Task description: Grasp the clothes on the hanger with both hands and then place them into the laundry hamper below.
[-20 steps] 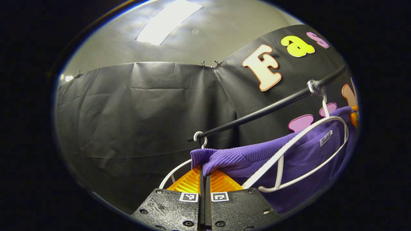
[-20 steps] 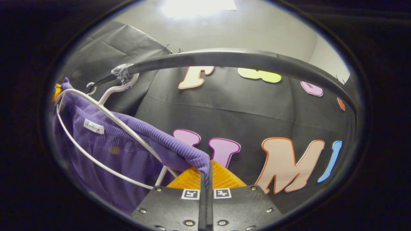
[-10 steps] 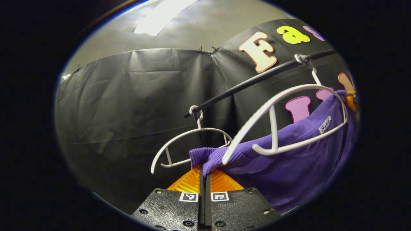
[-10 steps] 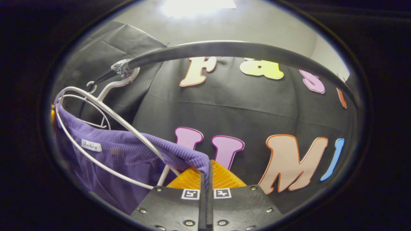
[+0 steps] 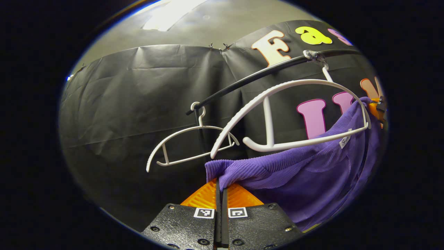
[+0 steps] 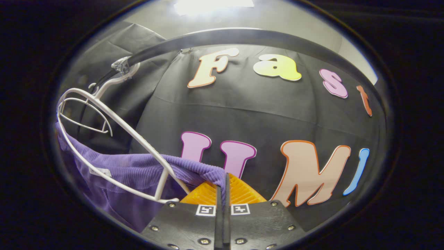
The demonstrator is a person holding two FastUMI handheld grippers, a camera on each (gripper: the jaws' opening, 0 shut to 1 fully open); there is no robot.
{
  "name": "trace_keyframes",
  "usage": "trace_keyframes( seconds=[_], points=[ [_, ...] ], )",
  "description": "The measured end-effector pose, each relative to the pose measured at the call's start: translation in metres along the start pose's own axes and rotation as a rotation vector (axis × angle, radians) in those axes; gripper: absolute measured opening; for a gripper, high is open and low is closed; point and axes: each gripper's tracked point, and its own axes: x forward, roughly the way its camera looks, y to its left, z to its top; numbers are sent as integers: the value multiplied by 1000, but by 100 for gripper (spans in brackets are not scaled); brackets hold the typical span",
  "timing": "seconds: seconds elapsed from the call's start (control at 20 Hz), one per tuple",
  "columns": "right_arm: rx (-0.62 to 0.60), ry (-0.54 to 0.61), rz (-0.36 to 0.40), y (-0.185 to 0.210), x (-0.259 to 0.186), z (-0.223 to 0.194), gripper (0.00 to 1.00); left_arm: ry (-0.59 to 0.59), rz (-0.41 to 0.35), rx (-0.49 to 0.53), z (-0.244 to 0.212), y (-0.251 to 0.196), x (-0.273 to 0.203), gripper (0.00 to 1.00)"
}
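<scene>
Black cloth wall (image 5: pixel 138 97) behind rail (image 5: pixel 249 78). Left gripper (image 5: pixel 220 189) and right gripper (image 6: pixel 224 184), fingers clenched on purple garment (image 5: pixel 312 173), below white hanger (image 5: pixel 277 104).

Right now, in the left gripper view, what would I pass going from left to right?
Small empty white hanger → left gripper, pinching the garment's edge → big white hanger → purple garment hanging down at the right.

We see creased black cloth walls (image 5: pixel 138 97) clipped together at twelve o'clock, a pale grey ceiling (image 6: pixel 277 21) above, its bright rectangular light panel (image 5: pixel 170 12) glaring.
</scene>
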Motion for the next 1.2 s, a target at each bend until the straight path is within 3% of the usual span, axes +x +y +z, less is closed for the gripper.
trace_keyframes(
  seconds=[0.75, 1.2],
  points=[
    [-37, 139, -61, -41, -11, -75, 1, 29, -134, 3, -8, -58, -7, 0],
    [-34, 204, 17, -15, -46, -100, 1, 68, -251, 2, -22, -103, -20, 0]
  ],
)
